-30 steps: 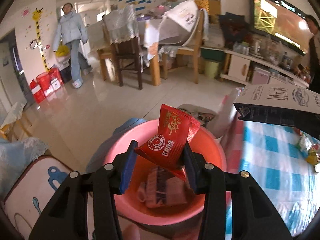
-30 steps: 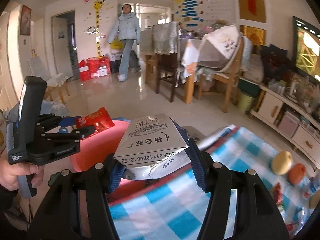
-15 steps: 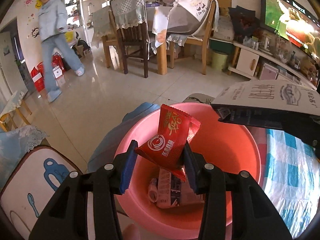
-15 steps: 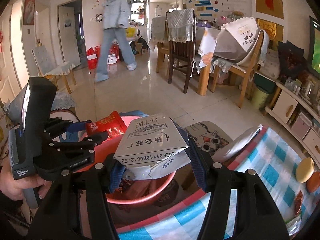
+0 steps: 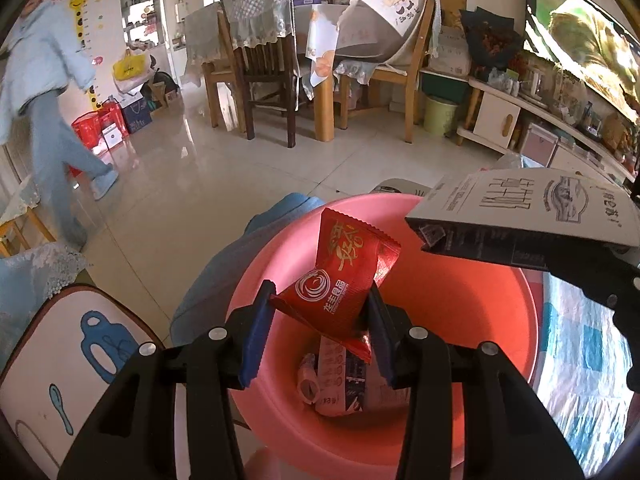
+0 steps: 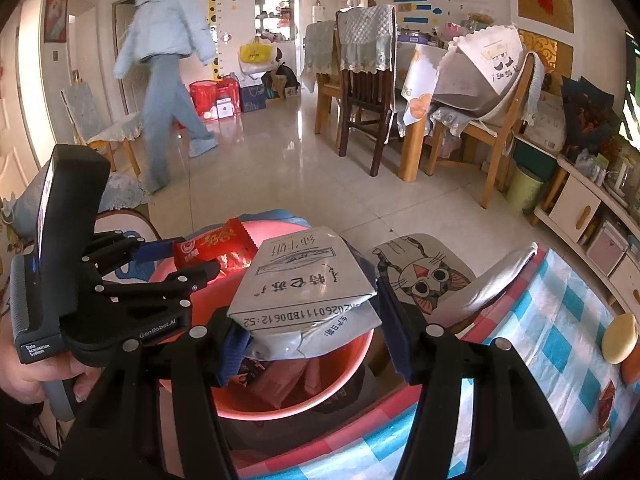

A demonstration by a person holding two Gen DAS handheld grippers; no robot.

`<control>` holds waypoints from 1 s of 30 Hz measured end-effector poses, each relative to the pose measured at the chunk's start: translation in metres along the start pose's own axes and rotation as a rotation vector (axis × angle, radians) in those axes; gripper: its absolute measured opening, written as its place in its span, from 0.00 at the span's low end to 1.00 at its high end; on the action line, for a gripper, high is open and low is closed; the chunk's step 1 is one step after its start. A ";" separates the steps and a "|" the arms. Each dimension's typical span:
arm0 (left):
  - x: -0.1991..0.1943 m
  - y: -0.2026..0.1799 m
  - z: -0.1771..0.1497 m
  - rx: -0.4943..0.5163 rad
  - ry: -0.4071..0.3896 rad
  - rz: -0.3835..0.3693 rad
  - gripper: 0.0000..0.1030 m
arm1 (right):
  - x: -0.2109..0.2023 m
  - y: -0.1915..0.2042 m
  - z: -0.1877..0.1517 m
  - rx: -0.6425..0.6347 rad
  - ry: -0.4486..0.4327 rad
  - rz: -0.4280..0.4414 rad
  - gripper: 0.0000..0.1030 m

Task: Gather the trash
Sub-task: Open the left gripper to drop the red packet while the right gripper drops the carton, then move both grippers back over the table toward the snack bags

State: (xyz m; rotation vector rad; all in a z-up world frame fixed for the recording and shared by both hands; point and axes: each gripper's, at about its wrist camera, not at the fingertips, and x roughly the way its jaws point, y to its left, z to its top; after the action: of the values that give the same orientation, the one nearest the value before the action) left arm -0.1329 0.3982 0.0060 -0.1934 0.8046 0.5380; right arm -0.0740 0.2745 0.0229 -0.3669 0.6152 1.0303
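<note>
Left wrist view: the left gripper (image 5: 320,322) is clamped on a red snack wrapper (image 5: 344,280), which stands tilted with its long axis running up and to the right, directly over the open mouth of the pink basin (image 5: 500,320). Crumpled cartons and packets (image 5: 340,376) already lie at the bottom, straight below the wrapper, so a release should drop it inside. The right gripper (image 6: 308,332) pinches a flattened grey milk carton (image 6: 304,280) across its width; its long axis points away from the camera, and it hangs over the basin's near rim on the side of the blue-checked tablecloth (image 6: 560,340). Judging by both views, the left load sits nearer the basin's centre, the carton closer to the edge, and the carton's far end comes close to the wrapper, so letting go together could make them knock. A cat-face mat (image 6: 424,276) lies just beyond the basin, fruit (image 6: 620,340) rests on the cloth, and a person in light blue (image 6: 168,60) walks well apart across the floor
</note>
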 end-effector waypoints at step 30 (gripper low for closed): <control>-0.080 -0.059 0.019 0.035 -0.148 0.024 0.89 | -0.115 -0.092 -0.066 0.134 -0.071 -0.163 0.92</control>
State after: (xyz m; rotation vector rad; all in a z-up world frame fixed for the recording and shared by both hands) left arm -0.1348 0.3242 0.0751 -0.1102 0.6728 0.5535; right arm -0.0553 0.1162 0.0444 -0.2572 0.5771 0.8377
